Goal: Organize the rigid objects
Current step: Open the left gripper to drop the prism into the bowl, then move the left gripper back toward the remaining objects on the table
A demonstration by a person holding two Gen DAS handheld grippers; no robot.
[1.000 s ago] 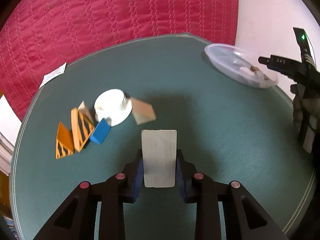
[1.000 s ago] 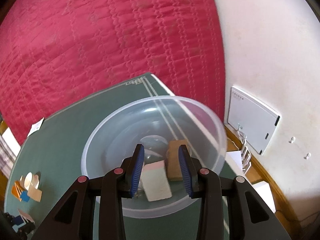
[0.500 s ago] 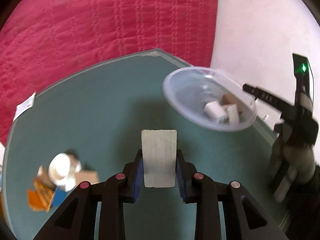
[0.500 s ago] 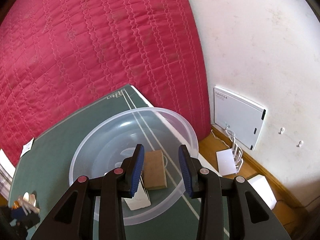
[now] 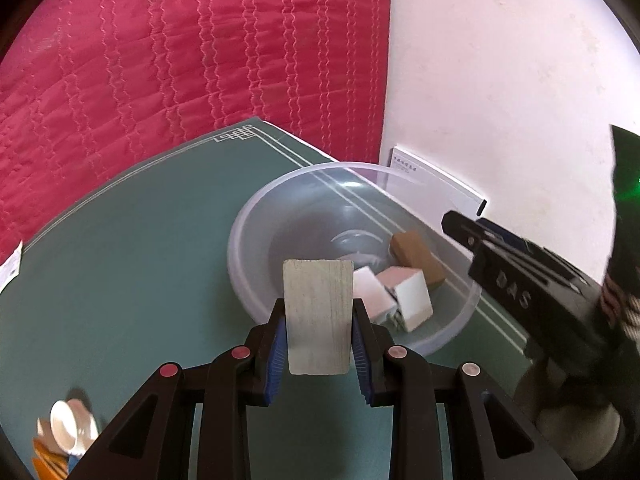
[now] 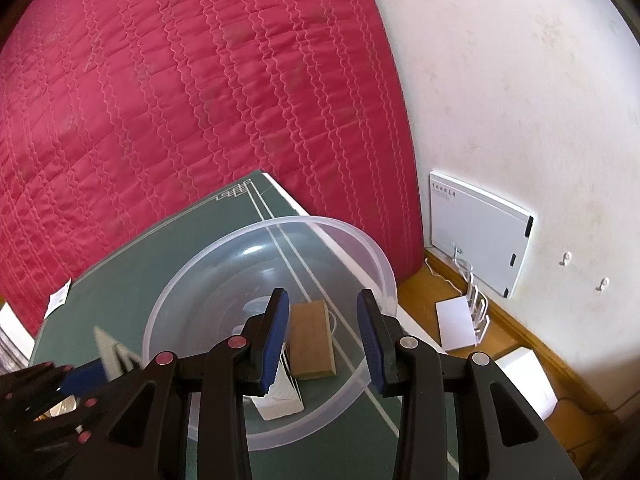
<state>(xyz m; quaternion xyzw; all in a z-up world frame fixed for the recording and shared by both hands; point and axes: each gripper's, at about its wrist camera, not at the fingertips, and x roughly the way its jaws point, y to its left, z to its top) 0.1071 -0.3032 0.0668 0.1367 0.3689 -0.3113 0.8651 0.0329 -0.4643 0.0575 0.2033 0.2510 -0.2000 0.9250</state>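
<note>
My left gripper (image 5: 319, 309) is shut on a pale grey wooden block (image 5: 318, 320), holding it upright just over the near rim of a clear plastic bowl (image 5: 256, 280). A brown block (image 5: 418, 258) and white and pink blocks (image 5: 400, 296) lie inside the bowl. My right gripper (image 6: 322, 300) hovers above the bowl (image 6: 360, 248) with its jaws apart and nothing between them; the brown block (image 6: 312, 340) lies below the gap. It also juts in from the right edge as the right gripper (image 5: 468, 232) in the left wrist view. The left gripper (image 6: 90, 366) shows at the lower left with its block (image 6: 106, 344).
The bowl stands near the far right corner of a green table mat (image 5: 140, 240). A white cup (image 5: 70, 426) and orange pieces (image 5: 48, 460) lie at the near left. A red quilted cover (image 5: 180, 60) lies beyond the table. White boxes (image 6: 528, 376) sit on the floor by the wall.
My left gripper carried the pale block rightwards from the pile to the bowl, which now lies directly ahead. The pile slid to the lower left corner. The right gripper stayed over the bowl.
</note>
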